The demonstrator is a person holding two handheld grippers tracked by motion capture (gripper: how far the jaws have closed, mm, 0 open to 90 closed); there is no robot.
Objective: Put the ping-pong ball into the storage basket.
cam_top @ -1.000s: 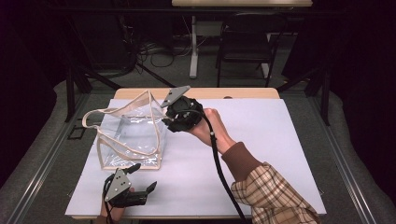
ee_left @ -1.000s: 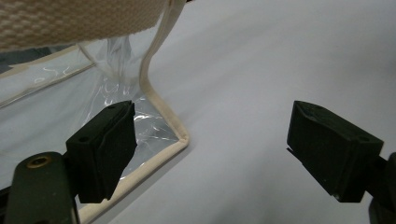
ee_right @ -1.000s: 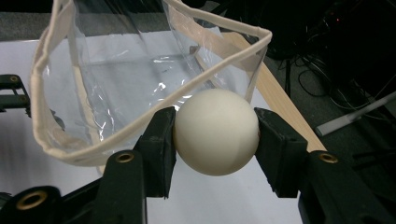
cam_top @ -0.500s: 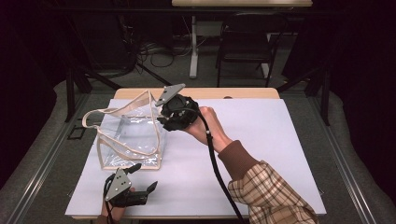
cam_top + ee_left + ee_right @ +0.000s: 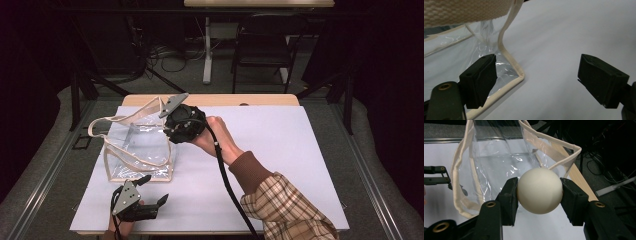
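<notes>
1. Cream-white ball (image 5: 540, 190), smooth and round, clamped between the two black jaws of the right gripper (image 5: 539, 195); pads pressing on both sides of it.
2. Held just above the open mouth of the clear plastic tote bag (image 5: 140, 147), at the bag's right-hand edge in the high view; right gripper (image 5: 172, 125) there pointed toward the bag from the right, hand (image 5: 212, 135) behind it, plaid sleeve (image 5: 287, 210) trailing to the bottom edge.
3. Transparent bag trimmed in beige webbing (image 5: 457, 182), standing on the white table sheet (image 5: 280, 145) toward its left half, straps (image 5: 107, 122) looping out to the left and over the top.
4. Through the right gripper view, crinkled clear walls of the bag (image 5: 499, 162) directly behind the ball, mouth open, one beige strap arching past on the right.
5. Left gripper (image 5: 155, 192) low at the table's near edge, just in front of the bag's near corner, jaws spread wide with nothing between them.
6. In the left gripper view, bag's bottom corner (image 5: 520, 75) lying flat on the sheet beside the left-hand jaw, no contact discernible; woven strap (image 5: 461, 11) across the top.
7. Black cable (image 5: 225, 175) running from the right gripper along the forearm.
</notes>
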